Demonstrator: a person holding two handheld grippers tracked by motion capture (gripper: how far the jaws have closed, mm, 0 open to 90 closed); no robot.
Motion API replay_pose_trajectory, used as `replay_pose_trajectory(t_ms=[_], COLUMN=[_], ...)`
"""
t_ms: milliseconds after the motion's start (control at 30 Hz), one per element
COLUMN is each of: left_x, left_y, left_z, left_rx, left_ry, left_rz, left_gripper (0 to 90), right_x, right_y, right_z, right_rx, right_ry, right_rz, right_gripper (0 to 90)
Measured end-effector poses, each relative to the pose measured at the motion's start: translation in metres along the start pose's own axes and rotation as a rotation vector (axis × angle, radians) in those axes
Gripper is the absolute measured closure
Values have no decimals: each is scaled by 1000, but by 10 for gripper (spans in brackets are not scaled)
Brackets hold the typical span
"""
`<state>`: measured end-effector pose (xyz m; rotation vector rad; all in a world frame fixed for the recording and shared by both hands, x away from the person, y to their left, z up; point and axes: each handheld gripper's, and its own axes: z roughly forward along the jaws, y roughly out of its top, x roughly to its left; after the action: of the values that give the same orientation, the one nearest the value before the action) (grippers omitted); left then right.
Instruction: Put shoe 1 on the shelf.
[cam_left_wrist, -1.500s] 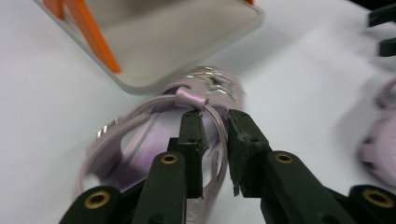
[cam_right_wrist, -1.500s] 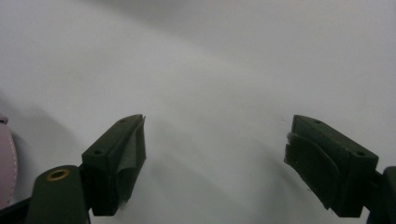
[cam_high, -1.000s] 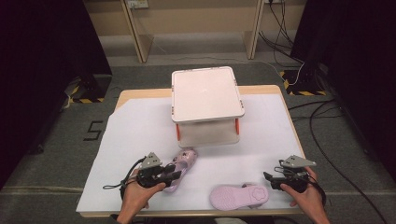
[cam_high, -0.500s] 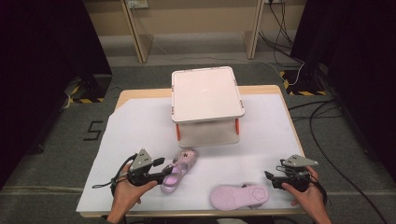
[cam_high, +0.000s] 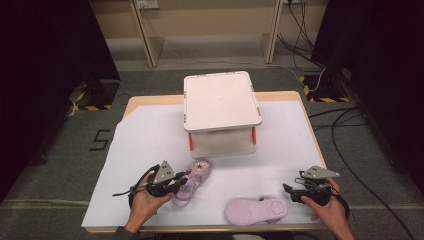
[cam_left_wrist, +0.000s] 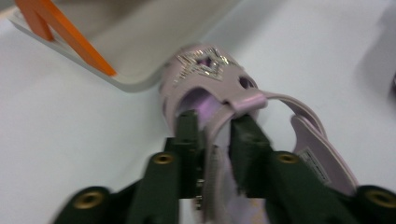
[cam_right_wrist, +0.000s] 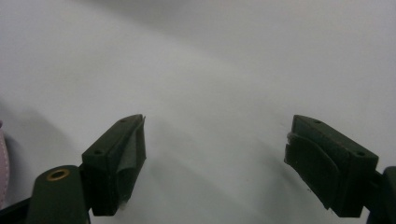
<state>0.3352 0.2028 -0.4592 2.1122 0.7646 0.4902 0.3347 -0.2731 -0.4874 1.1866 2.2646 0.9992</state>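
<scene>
One unreadable sandal label.

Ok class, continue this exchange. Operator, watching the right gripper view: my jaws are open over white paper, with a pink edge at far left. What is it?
Observer: A pink sandal, lying sole up on the sheet, just left of your right gripper.
Operator: Is there another one?
Observer: Yes, a second sandal, upright, with a glittery star on its toe; the left gripper is closed on its upper.
Operator: Anything behind them?
Observer: A white lidded box with orange clips, mid-table.
</scene>
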Motion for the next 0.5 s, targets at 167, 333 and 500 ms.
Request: replay_pose_trajectory(t_ms=[167,333,500], left_x=[-6,-7,-6], left_y=[7,16,25], left_z=[1,1,9], left_rx=[-28,-74,-97], left_ry=[52,76,98], left_rz=[26,18,11], left_gripper=[840,843,843], right_x=[-1,-2,-1], right_y=[-1,-1,0], right_z=[-3,-2,-1], right_rx=[-6,-5,-5], right_ry=[0,-2,-3], right_rz=[1,-3,-13], right_gripper=[201,201,201])
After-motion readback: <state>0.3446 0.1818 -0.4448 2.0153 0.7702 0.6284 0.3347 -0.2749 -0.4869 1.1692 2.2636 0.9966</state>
